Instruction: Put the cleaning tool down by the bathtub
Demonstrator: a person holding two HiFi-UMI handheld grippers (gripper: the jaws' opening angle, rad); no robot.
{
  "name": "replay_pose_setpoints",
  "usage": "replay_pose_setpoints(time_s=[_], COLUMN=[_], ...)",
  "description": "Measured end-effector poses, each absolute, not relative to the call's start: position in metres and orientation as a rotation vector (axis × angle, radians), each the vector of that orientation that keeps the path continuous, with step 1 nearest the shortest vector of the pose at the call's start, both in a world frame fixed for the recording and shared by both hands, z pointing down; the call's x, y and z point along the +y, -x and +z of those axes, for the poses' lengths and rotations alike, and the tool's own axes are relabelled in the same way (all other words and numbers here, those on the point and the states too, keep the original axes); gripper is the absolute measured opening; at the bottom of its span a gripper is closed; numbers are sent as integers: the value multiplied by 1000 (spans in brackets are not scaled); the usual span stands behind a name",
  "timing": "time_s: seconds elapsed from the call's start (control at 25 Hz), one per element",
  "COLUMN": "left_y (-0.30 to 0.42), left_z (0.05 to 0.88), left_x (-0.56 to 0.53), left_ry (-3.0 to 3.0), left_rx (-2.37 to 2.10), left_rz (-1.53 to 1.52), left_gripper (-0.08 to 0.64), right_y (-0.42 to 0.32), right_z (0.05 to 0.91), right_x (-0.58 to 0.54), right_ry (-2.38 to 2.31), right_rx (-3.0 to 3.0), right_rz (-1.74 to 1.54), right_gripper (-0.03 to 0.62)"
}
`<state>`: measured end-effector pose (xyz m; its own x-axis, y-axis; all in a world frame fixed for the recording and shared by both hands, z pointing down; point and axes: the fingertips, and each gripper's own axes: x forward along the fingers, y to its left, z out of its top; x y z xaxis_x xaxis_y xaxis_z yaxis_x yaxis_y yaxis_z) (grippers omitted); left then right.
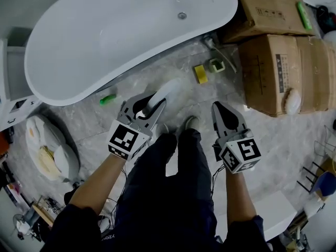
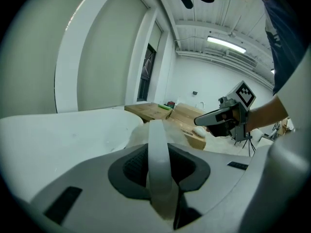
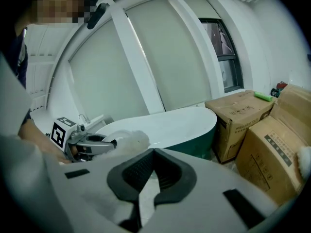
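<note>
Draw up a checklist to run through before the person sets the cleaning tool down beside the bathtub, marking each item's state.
1. Left gripper clamped on the cleaning tool: ok.
2. Right gripper empty, jaws together, apart from the tool: ok.
3. Bare floor between the tool and the bathtub: ok.
4. Yellow sponge and green object off to the sides of that spot: ok.
5. Tool's end already resting on the floor: cannot tell.
</note>
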<state>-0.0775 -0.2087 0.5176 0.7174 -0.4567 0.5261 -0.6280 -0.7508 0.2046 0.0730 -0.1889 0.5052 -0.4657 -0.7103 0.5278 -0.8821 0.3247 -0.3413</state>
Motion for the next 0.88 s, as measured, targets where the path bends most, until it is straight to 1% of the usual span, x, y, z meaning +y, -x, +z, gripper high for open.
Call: replay_pose_setpoints(time_s=[0.36,0.64,0.88], left_y=[50,16,-2], left_z=[640,745,828], left_x=[-223,-243,-255], left_ry=[-2505,-2511,-2552], left_rx=[-818,-780,-724], left_rz=[803,877,923], left_gripper=[107,107,107], right_y=[-94,-139,-170], right_z=[590,679,732], right_x=[-203,-216,-225], right_ry=[-1363,-1397,-1457], right_rx=[-2329,-2307,-2299], right_rz=[840,838,795], right_gripper=[2,2,2])
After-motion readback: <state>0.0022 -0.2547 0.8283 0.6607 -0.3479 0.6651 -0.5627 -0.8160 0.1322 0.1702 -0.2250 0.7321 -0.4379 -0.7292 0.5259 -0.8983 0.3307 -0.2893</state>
